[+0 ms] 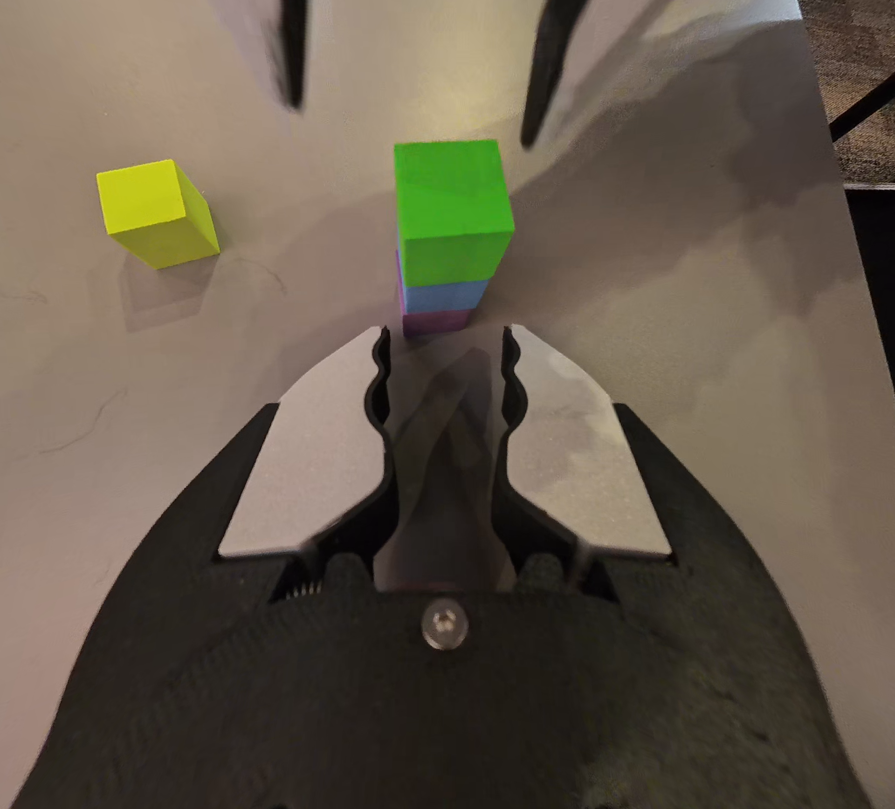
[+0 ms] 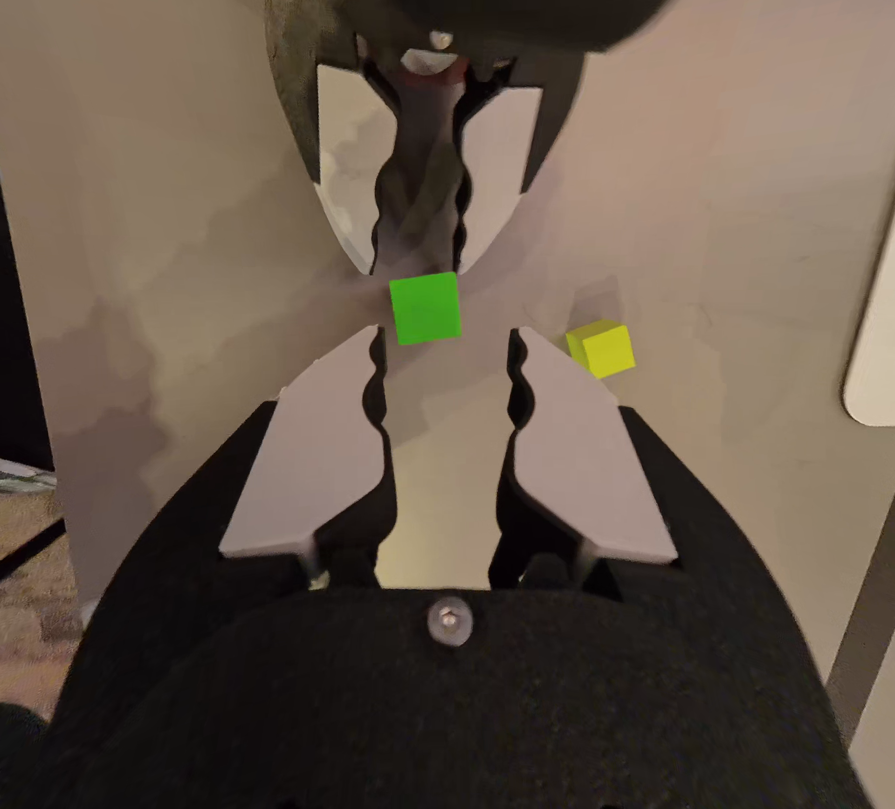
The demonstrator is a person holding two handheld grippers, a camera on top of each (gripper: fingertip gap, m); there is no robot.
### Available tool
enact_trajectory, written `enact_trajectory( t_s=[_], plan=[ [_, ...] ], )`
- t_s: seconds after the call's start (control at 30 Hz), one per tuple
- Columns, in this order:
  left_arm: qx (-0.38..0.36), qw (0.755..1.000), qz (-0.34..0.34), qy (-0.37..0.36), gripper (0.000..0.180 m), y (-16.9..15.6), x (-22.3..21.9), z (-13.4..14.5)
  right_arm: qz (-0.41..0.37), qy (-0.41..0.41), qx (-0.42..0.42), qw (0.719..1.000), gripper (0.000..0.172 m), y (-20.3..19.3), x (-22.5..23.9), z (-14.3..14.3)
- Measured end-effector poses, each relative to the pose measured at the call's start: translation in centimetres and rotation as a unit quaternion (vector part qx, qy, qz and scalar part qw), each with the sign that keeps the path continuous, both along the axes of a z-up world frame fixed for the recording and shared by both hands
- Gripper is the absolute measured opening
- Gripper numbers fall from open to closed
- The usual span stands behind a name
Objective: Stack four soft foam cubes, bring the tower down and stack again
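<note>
Left to right, left wrist view: yellow-green matte foam cube (image 1: 155, 212) alone on smooth grey table (image 1: 145, 398), well apart from tower, likely waiting as fourth piece. Centre: green foam cube (image 1: 453, 204) atop blue foam cube (image 1: 443, 294) atop purple foam cube (image 1: 436, 321); sharp edges, slightly offset faces. Left tongs (image 1: 444, 333) spread, empty, just short of tower base. Right tongs (image 2: 444, 335) spread, empty, above tower. Wavy black pads (image 1: 381, 374) suit soft foam.
</note>
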State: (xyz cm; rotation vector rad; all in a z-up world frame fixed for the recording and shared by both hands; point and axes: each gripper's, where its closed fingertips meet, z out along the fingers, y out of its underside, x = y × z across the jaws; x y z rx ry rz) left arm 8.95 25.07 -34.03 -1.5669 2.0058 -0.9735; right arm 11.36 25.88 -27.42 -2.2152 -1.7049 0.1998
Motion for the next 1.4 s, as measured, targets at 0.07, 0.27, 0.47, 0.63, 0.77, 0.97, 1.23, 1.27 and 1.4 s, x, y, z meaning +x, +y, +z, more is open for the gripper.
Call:
enact_trajectory(
  t_s=[0.07,0.27,0.47,0.63,0.77,0.97,1.23,1.27,1.4],
  plan=[
    [0.001,1.0,0.001,-0.001,0.044,0.0,0.0,0.0,-0.015,0.031,0.01,0.999,0.047,0.6,0.9,1.4],
    [0.0,1.0,0.007,0.004,0.046,-0.6,-0.8,-0.1,-0.056,0.036,0.024,0.998,0.052,4.2,5.2,-0.2],
    [-0.004,1.0,0.021,0.004,0.047,-1.1,-2.1,0.0,-0.007,0.006,0.034,0.999,0.051,7.2,4.9,-3.5],
    [-0.011,1.0,0.025,0.005,0.047,-1.1,-2.3,0.0,0.023,0.012,0.008,1.0,0.041,8.5,4.5,-5.1],
    [-0.014,1.0,0.023,0.005,0.047,-1.2,-2.3,0.0,0.037,0.004,-0.006,0.999,0.027,8.5,4.2,-5.7],
    [-0.016,1.0,0.021,0.005,0.046,-1.2,-2.3,0.0,0.006,0.019,-0.006,1.0,0.026,7.4,3.6,-3.5],
    [-0.017,1.0,0.02,0.003,0.046,-1.2,-2.3,0.0,-0.042,0.05,0.013,0.998,0.026,2.6,1.5,3.2],
    [-0.017,1.0,0.02,0.003,0.046,-1.2,-2.3,0.0,-0.044,0.044,0.019,0.998,0.026,2.1,1.4,3.4],
    [-0.015,1.0,0.018,0.004,0.046,-1.3,-2.3,0.0,-0.043,0.033,0.019,0.998,0.026,0.7,0.2,3.3]
  ],
)
